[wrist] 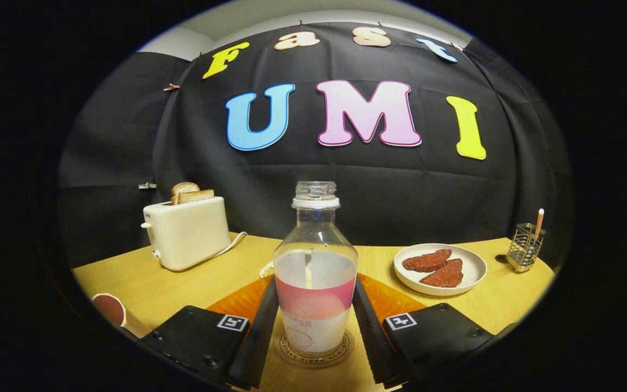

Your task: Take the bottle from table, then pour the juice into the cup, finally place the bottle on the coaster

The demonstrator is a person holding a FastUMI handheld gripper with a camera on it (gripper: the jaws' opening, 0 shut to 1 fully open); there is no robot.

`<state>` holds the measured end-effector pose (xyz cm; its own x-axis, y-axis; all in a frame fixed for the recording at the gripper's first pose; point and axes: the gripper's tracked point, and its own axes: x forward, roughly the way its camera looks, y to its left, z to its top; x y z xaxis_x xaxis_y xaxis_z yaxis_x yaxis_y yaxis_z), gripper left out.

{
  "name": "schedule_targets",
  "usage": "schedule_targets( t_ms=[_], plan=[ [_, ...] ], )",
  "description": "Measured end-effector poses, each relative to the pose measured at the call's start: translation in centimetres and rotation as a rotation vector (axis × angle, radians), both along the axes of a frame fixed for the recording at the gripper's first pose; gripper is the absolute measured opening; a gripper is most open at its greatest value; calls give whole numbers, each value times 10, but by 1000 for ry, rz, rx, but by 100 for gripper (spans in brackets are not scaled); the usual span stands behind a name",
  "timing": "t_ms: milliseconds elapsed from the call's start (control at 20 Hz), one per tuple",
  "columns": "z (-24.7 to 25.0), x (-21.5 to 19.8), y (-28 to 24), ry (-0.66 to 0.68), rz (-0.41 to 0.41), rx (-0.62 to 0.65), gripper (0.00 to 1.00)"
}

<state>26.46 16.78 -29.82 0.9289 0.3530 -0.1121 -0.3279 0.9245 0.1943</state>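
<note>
Gripper view: clear plastic bottle (315, 283) between fingers (262, 326)

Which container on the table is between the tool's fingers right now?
The bottle, capless, standing on the coaster. The tool flanks it; the cup sits off to the left.

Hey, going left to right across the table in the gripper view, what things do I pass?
Cup → toaster with toast → bottle, standing on the coaster between the gripper fingers, which flank it closely → plate with two dark reddish slices → wire holder with a pencil.
</note>
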Motion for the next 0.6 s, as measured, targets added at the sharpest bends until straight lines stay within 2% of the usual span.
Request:
schedule_targets(
  t_ms=[400,600],
  plan=[
    [-1,-1,0,-7,0,2,77],
    [-8,-6,6,25,33,20,80]
  ],
)
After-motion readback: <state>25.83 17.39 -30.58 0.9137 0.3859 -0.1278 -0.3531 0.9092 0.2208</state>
